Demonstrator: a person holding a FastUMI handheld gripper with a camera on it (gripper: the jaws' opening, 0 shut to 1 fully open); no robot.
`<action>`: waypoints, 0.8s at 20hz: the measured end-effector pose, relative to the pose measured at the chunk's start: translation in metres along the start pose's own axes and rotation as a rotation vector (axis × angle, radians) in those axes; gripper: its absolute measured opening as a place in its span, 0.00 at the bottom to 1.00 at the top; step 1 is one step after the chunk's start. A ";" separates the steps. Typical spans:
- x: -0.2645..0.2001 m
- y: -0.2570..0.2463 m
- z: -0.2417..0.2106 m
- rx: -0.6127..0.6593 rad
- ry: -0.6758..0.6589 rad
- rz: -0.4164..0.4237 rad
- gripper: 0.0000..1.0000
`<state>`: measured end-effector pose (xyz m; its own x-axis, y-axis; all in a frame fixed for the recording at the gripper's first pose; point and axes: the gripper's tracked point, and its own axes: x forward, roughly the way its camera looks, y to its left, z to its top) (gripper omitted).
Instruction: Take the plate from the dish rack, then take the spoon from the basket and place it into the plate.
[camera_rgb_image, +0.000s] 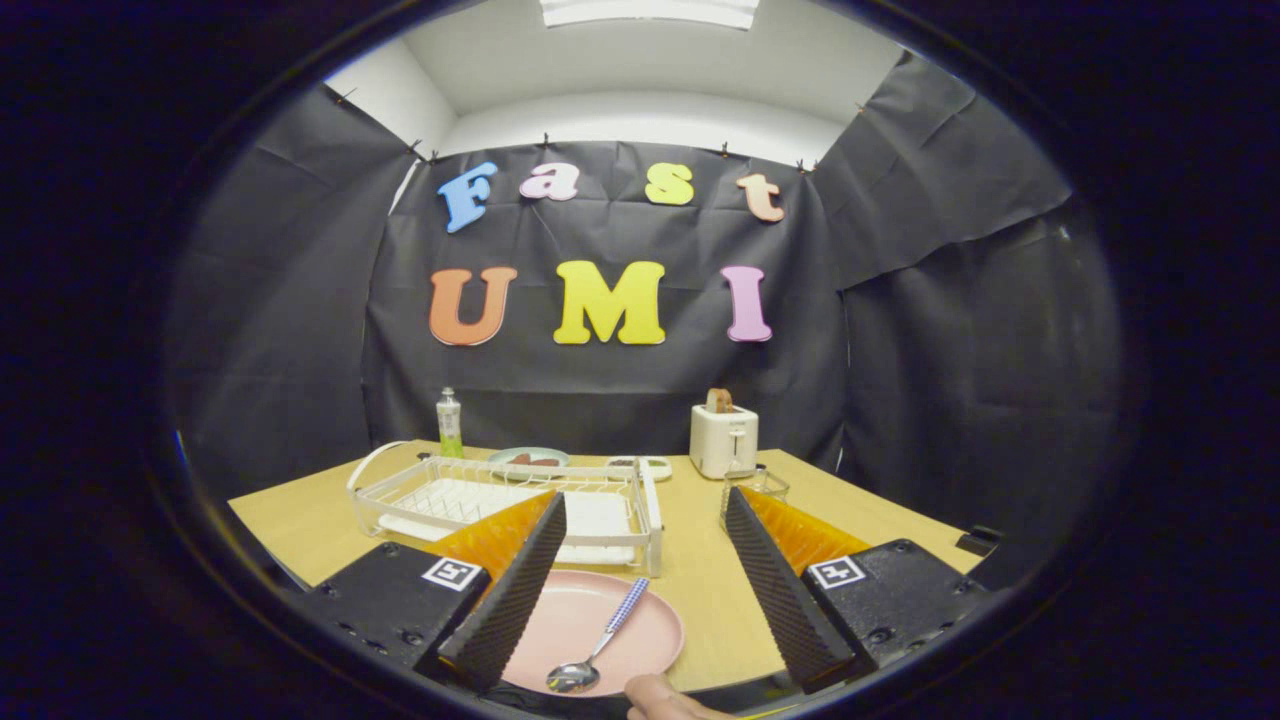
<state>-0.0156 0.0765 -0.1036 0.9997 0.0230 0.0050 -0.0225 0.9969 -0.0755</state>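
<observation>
Ribbed black fingers (520, 590) (orange-backed) — tagged mounts

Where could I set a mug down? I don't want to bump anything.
Bare table lies between the open gripper fingers, right of the plate holding the spoon, below the toaster. The dish rack side is crowded.

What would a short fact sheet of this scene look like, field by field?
claw: open, fingers spread wide, holding nothing
plate: pink, flat on the wooden table, between the fingers
spoon: lying in the plate, bowl nearest the camera
dish rack: white wire, just beyond the plate
basket: small wire one, right of the rack
toaster: white, at the back of the table
bottle: green and white, behind the rack
task state: looks finished
</observation>
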 end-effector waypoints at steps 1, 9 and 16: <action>-0.001 -0.003 0.007 -0.002 0.001 -0.002 1.00; -0.023 -0.058 0.073 0.050 0.025 -0.069 1.00; -0.048 -0.103 0.133 0.058 -0.046 -0.111 1.00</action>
<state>-0.0623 -0.0170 0.0361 0.9947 -0.0860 0.0557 0.0869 0.9961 -0.0137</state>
